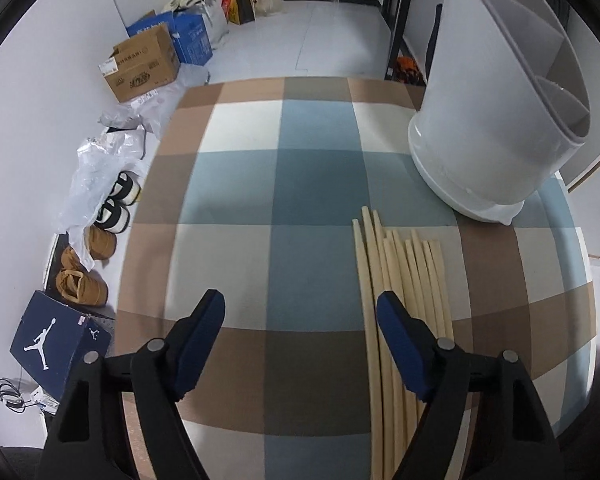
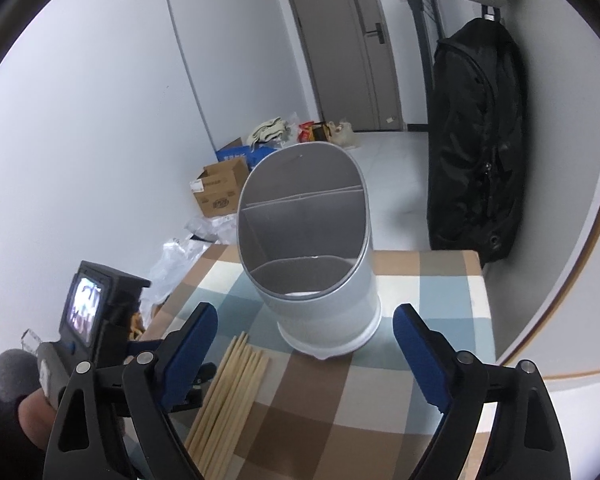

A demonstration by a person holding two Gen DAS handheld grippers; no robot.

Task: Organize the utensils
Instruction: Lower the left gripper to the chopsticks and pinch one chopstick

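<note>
While the holder (image 2: 308, 240) stands upright on the checked cloth (image 1: 240, 184) with all the compartments that show bare, the chopsticks (image 1: 404, 304) lie flat in a loose bundle just beside its base, so as far as these views go none of the sorting is done yet. Seen from the right wrist, the holder is split by a cross wall and a curved front pocket, and nothing pokes out of either; the bottom of the rear section is hidden, so I cannot rule out something small lying there. The left gripper (image 1: 300, 312) points steeply down at the cloth, its jaws fairly wide with only cloth between them, and the right-hand pad sits over the left edge of the bundle without pressing any stick that I can see. The right gripper (image 2: 304, 320) is wide too, holding nothing, aimed at the holder's lower wall with the bundle off to its left. My reading is that the task is at its very start: the left gripper looks set to take the first sticks, which would mean shifting a little toward the bundle so a stick lies between the pads. Everything then remains: lifting them, tipping them upright, and dropping them into a compartment.
</note>
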